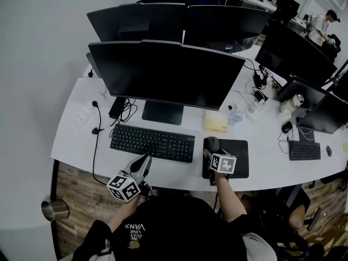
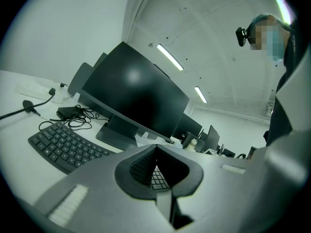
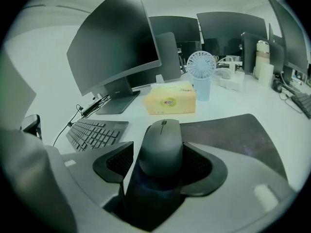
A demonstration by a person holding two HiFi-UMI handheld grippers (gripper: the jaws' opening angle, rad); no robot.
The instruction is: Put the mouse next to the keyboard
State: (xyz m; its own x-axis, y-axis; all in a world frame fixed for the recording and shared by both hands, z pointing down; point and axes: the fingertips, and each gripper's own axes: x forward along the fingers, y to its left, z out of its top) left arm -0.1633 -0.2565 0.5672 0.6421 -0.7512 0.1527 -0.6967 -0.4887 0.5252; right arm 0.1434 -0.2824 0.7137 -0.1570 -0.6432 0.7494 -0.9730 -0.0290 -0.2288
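Note:
A dark grey mouse (image 1: 212, 144) (image 3: 162, 147) lies on the left edge of a black mouse pad (image 1: 239, 156) (image 3: 243, 135), just right of the black keyboard (image 1: 152, 142) (image 3: 95, 132) (image 2: 63, 147). My right gripper (image 1: 210, 152) (image 3: 159, 164) stands open around the mouse, a jaw on either side. A gap shows at the left pad. My left gripper (image 1: 145, 162) (image 2: 155, 149) hovers at the desk's front edge near the keyboard's right end. Its tips meet, with nothing between them.
A large monitor (image 1: 163, 72) stands behind the keyboard, with more screens beyond and to the right. A yellow tissue box (image 1: 215, 124) (image 3: 171, 101) and a small fan (image 3: 200, 69) sit behind the mouse pad. A power strip (image 1: 85, 113) with cables lies at far left. A metal cup (image 1: 54, 210) stands on the floor.

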